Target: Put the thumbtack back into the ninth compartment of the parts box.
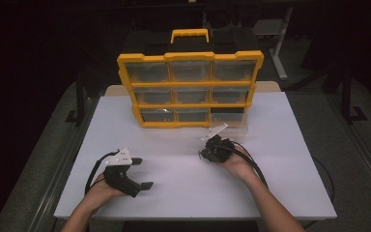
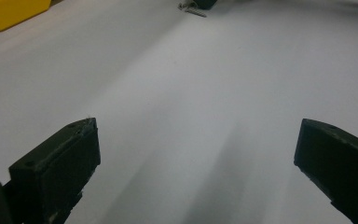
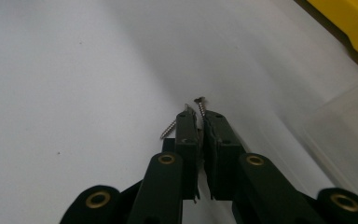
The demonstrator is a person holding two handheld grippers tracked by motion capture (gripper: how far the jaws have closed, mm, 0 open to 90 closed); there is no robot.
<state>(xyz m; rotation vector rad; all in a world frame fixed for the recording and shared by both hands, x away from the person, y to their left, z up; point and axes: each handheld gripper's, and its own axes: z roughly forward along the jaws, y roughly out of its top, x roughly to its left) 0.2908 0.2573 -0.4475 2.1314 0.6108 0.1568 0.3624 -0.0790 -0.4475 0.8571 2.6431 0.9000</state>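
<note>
The right gripper (image 1: 207,151) rests on the white table (image 1: 183,188) a little right of its middle, in front of the yellow organiser (image 1: 190,89) that stands at the far edge. Its jaws are nearly together and pinch screws (image 3: 200,107) between the pads; in the right gripper view one screw sticks out past the tips and another pokes out to the side, just over the table top. A clear drawer (image 1: 228,121) sits pulled out at the organiser's lower right corner, near this gripper. The left gripper (image 1: 145,174) lies near the table's near left corner, well apart from the screws, its jaws spread wide with nothing but bare table between them.
</note>
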